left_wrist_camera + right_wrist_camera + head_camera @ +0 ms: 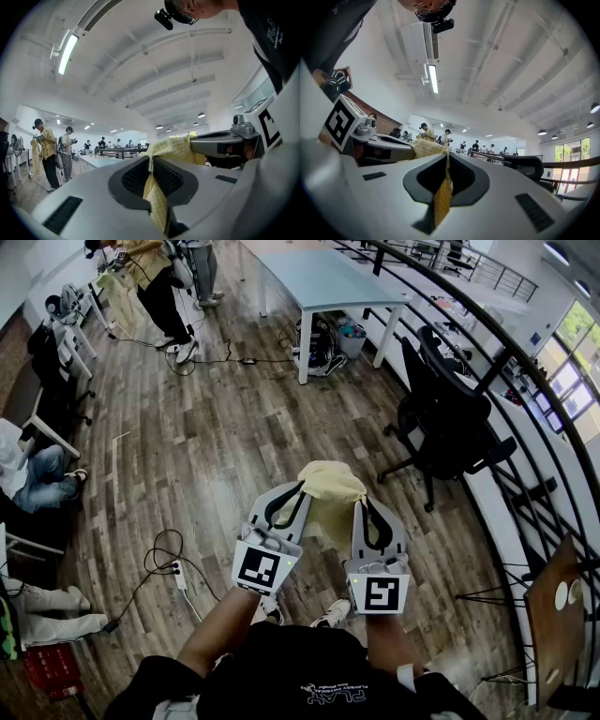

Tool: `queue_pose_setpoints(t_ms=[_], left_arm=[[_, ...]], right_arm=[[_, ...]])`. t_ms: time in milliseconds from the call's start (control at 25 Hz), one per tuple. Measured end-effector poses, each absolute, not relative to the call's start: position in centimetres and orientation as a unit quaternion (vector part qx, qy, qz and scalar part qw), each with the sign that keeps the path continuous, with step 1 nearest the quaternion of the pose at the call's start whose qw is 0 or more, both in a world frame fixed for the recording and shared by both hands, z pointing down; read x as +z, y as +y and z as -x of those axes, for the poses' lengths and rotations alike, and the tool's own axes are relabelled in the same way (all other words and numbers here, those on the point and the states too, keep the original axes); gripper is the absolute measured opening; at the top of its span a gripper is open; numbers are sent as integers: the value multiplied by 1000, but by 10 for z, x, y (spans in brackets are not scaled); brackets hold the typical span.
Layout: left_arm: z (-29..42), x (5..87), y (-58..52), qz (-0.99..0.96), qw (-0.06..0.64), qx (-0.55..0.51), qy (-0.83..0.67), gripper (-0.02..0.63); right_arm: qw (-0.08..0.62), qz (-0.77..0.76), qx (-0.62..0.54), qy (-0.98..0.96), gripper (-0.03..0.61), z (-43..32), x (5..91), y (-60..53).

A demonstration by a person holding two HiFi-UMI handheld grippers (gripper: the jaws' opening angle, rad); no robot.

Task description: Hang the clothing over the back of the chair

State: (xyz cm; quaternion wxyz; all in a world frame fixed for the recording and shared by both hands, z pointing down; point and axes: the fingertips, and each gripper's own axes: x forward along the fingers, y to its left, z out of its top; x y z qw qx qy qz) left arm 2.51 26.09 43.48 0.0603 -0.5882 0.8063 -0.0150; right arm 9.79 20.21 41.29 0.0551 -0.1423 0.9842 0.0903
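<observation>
Black shirt (300, 681) and two bare forearms fill the bottom of the head view, and the arms reach forward over a wooden floor (216, 446). The left tool (292, 495) and the right tool (367, 507) are held side by side, with yellow checked clothing (330, 491) bunched between and above their tips, one edge caught in each. A black office chair (448, 409) stands ahead and to the right, well apart from the cloth, beside a curved dark railing (525, 381). Farther off is a pale blue bench (319, 282), and a cable (169, 559) lies on the floor at the left. In the left gripper view the left tool (157, 187) is clamped narrow on a fold of the clothing (173, 147), which runs down through the closed jaws and drapes across towards the other tool at the right. People (47, 150) stand in the background by long benches. In the right gripper view the right tool (445, 180) is likewise pinched on a strip of the yellow cloth (442, 199). The rest of the garment is heaped to the left against the neighbouring tool, and the chair's dark back shows at the right.
</observation>
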Motion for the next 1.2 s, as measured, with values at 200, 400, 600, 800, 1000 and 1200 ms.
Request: queue_pose_setpoints(t_ms=[200,400,600,800,1000,1200], left_arm=[[-20,434,264,592,57,-20,804,38],[-20,439,264,596,53,-24,801,37],[-11,439,267,604,54,-21,794,38],[10,438,269,624,63,-24,779,38],[34,431,277,625,62,-12,778,38],[47,426,276,629,71,-7,774,38]], right_arm=[[54,142,92,984,25,-96,413,208],[32,134,108,985,25,-96,426,207],[32,126,103,986,26,-89,427,211],[61,150,128,978,25,-68,413,218],[55,151,128,979,25,-48,409,230],[56,159,140,976,25,-31,403,234]])
